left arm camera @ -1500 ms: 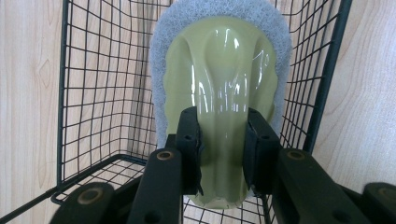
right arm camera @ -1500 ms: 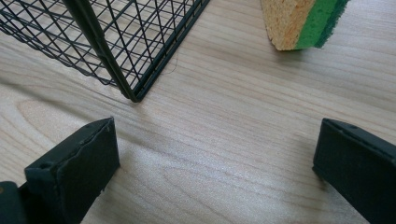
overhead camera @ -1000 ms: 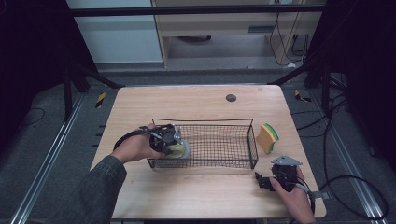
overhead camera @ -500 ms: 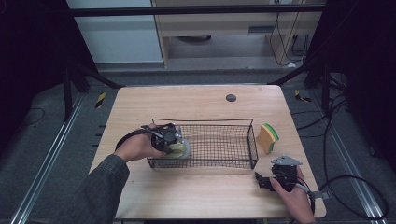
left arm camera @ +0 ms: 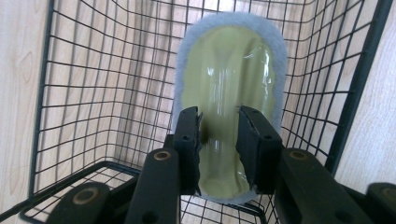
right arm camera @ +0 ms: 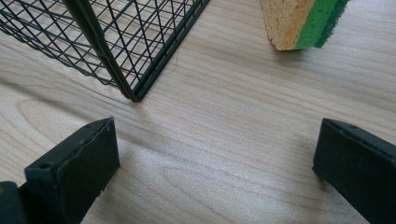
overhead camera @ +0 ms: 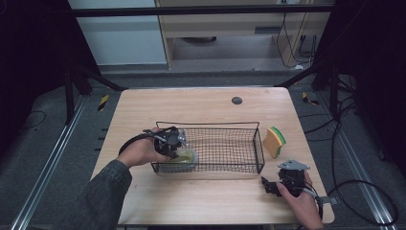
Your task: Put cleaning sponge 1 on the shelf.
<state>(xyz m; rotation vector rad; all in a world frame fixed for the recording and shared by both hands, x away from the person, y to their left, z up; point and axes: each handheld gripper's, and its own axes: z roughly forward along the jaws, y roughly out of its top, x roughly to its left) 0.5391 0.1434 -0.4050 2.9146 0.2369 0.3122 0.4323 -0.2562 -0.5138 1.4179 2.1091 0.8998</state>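
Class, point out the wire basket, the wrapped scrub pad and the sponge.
wire basket (overhead camera: 230,125): high view, far top rim.
wrapped scrub pad (left arm camera: 229,70): left gripper view, pale green centre under clear film.
sponge (right arm camera: 289,21): right gripper view, yellow face.

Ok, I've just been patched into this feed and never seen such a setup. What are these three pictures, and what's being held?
No robot arm here: a person holds a two-fingered gripper in each hand at a wooden table. The high view looks down from above. The other two come from cameras riding on each gripper, looking along its black fingers. On the table stands a black wire basket, with a yellow-and-green sponge beside its right end. The left gripper is shut on a grey-rimmed, plastic-wrapped yellowish pad, held inside the basket's left end. The right gripper is open with nothing between its fingers, low over the bare wood near the basket's corner, and the sponge lies ahead of it.
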